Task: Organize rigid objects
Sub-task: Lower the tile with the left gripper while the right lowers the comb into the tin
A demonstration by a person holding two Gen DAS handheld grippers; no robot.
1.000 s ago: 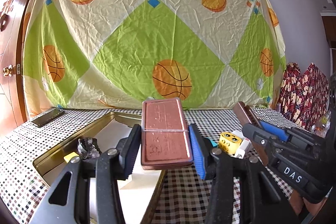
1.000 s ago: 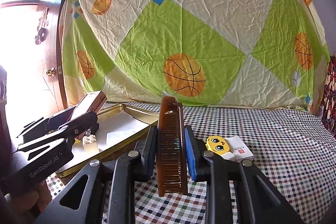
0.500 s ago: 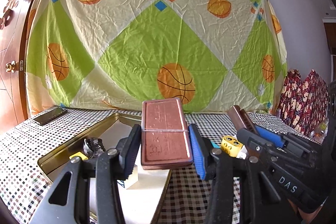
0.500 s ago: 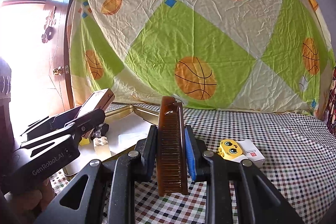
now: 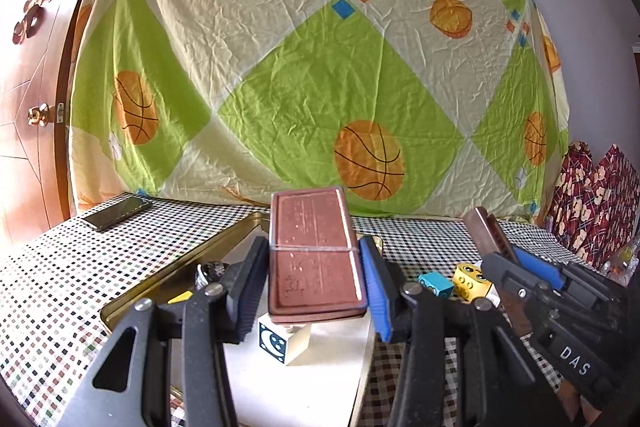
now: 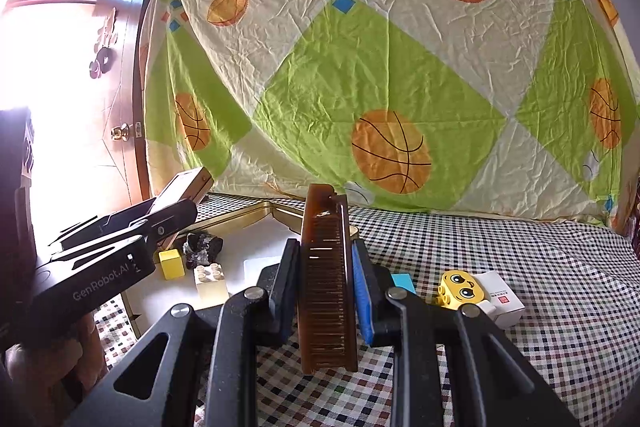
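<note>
- The counter (image 6: 520,259), under a checked cloth, carries a gold tray (image 5: 176,269) with a white floor; a patterned sheet (image 5: 320,75) hangs behind.
- Only the left wrist view shows a dark phone (image 5: 116,213) lying at 10 o'clock on the counter.
- The left tongs (image 5: 316,279) are clamped on a reddish-brown flat case (image 5: 314,255), held above the tray with its long axis pointing away toward 12 o'clock, broad face up.
- The right tongs (image 6: 326,283) are clamped on a brown comb (image 6: 326,279), set on edge, long axis toward 12 o'clock, over the counter just beside the tray's right rim.
- Only the right wrist view shows a white box (image 6: 500,297) touching the yellow face block (image 6: 458,289) at 3 o'clock.
- In the tray sit a cream block (image 6: 210,277), a yellow cube (image 6: 172,263) and a dark crumpled lump (image 6: 202,247); the moon print on the cream block's side shows from the left wrist alone.
- A small blue block (image 5: 436,285) lies beside the yellow one.
</note>
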